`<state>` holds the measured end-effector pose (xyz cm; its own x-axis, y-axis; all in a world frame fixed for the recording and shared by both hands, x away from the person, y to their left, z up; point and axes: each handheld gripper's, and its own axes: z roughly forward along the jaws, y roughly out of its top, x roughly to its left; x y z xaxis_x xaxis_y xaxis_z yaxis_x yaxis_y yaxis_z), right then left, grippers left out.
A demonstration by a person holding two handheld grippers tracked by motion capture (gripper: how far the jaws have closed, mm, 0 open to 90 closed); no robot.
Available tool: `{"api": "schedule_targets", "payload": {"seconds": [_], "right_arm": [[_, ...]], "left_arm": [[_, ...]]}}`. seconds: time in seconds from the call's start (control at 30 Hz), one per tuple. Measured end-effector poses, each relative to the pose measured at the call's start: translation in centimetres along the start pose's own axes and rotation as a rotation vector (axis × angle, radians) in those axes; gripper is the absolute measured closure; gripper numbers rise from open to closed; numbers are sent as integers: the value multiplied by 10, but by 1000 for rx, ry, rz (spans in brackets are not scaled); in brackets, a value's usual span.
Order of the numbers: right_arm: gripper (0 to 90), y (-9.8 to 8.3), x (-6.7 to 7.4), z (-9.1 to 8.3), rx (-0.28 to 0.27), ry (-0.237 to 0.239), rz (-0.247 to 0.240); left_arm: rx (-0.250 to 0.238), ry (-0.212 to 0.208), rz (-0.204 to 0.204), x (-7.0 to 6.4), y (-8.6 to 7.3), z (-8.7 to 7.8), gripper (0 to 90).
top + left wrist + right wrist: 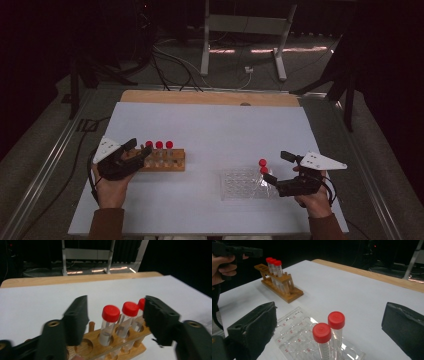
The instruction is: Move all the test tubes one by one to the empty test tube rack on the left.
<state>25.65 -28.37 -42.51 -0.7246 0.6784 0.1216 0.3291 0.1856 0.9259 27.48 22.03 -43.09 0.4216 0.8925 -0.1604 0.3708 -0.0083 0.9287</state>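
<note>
Table: white rectangular tabletop with a bare wooden strip along its far edge; everything in play stands on its near half.
Clear tray: transparent plastic well rack at the right, holding two red-capped clear tubes upright side by side at its right end.
Wooden rack: light-brown wooden tube stand at the left, with three red-capped clear plastic tubes standing in a row in its holes and empty holes at the near end in the left gripper view.
Left gripper: black jaws apart, nothing pressed; the nearest tube stands between them, untouched.
Right gripper: jaws wide apart, either side of the tray's two tubes, gripping neither.
Step in hand: probably moving tubes between wooden rack and tray; the left gripper is lined up on the nearest rack tube.
Next move: likely a square close just below the cap, then a straight lift so the neighbours stay put.
</note>
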Motion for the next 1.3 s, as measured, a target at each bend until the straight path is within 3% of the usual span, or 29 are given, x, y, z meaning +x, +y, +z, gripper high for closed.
{"api": "schedule_targets", "payload": {"seconds": [0.13,0.33,0.57,0.8,1.1,1.3], "right_arm": [[0,-4,1,1,2,-2,-5],[7,-12,-1,3,21,-26,-2],[63,-21,-1,5,58,-11,-10],[200,-33,-2,10,62,-25,-27],[545,-41,2,12,95,-21,-96],[673,-43,2,14,114,-5,-112]], "left_arm": [[-26,4,-24,-3,2,-3,174],[-35,6,-54,-6,-1,-8,82],[-39,3,-68,-5,-2,-12,6],[0,9,-38,-11,-6,-5,6],[10,20,-24,-13,-7,-4,6],[18,21,-22,-13,-8,-3,6]]}}
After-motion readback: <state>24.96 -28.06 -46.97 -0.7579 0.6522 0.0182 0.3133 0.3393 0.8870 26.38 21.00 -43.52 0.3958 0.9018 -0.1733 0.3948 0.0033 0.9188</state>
